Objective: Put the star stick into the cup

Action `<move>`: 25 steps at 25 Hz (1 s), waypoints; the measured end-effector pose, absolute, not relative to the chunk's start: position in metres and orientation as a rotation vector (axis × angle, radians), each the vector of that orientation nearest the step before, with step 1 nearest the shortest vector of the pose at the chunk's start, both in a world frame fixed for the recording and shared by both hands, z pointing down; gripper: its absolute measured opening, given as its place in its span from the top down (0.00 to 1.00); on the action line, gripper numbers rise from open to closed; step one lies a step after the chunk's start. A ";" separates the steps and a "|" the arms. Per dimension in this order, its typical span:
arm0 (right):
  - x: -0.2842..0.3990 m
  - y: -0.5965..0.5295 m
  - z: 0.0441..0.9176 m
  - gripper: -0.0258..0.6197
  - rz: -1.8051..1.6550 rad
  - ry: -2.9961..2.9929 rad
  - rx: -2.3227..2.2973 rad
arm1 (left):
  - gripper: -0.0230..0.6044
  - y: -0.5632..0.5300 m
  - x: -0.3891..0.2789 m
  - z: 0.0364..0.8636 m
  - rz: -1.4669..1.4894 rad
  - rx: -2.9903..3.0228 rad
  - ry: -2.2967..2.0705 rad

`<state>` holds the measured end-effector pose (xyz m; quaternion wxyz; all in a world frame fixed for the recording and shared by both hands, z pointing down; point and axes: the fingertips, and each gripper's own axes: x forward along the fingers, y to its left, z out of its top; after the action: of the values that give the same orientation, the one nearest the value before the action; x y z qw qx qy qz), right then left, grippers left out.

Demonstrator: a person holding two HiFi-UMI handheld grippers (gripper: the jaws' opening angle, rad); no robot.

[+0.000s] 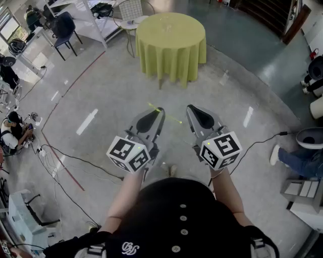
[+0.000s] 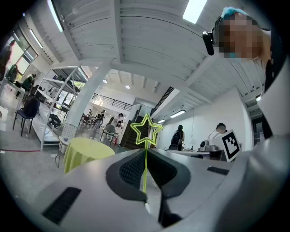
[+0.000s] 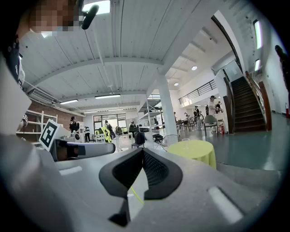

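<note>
In the left gripper view the yellow-green star stick (image 2: 146,130) stands up between the jaws, its star above the tips. My left gripper (image 2: 146,152) is shut on its thin stem. The head view shows the stick (image 1: 171,118) lying crosswise from the left gripper (image 1: 159,112) toward the right gripper (image 1: 191,108). The right gripper (image 3: 143,152) has its jaw tips together, with nothing between them. A clear cup (image 3: 185,140) stands on the round table with a yellow-green cloth (image 1: 171,45), a few steps ahead of both grippers.
A white wire chair (image 1: 130,10) stands beside the table. Cables (image 1: 55,161) trail over the floor at the left. A seated person's legs (image 1: 295,156) are at the right. Stairs (image 3: 247,104) rise far right, with shelves and desks along the left.
</note>
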<state>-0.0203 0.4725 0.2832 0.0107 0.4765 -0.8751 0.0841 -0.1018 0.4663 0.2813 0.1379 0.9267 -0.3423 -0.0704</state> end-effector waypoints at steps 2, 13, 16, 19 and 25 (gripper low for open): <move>-0.017 0.475 0.285 0.96 0.263 -2.723 1.490 | 0.93 0.468 -0.101 0.282 -0.200 2.684 -0.992; -0.031 0.474 0.290 0.96 0.276 -2.731 1.468 | 0.93 0.468 -0.099 0.279 -0.186 2.707 -0.962; -0.035 0.474 0.291 0.96 0.269 -2.730 1.456 | 0.93 0.466 -0.102 0.277 -0.182 2.711 -0.964; -0.037 0.471 0.296 0.96 0.290 -2.721 1.465 | 0.93 0.463 -0.108 0.278 -0.181 2.709 -0.964; -0.044 0.464 0.309 0.96 0.357 -2.692 1.510 | 0.93 0.456 -0.124 0.286 -0.177 2.694 -0.955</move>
<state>-0.0441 0.4637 0.3086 0.0174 0.4859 -0.8663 0.1149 -0.1236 0.4561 0.2864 0.1384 0.9317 -0.3302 -0.0611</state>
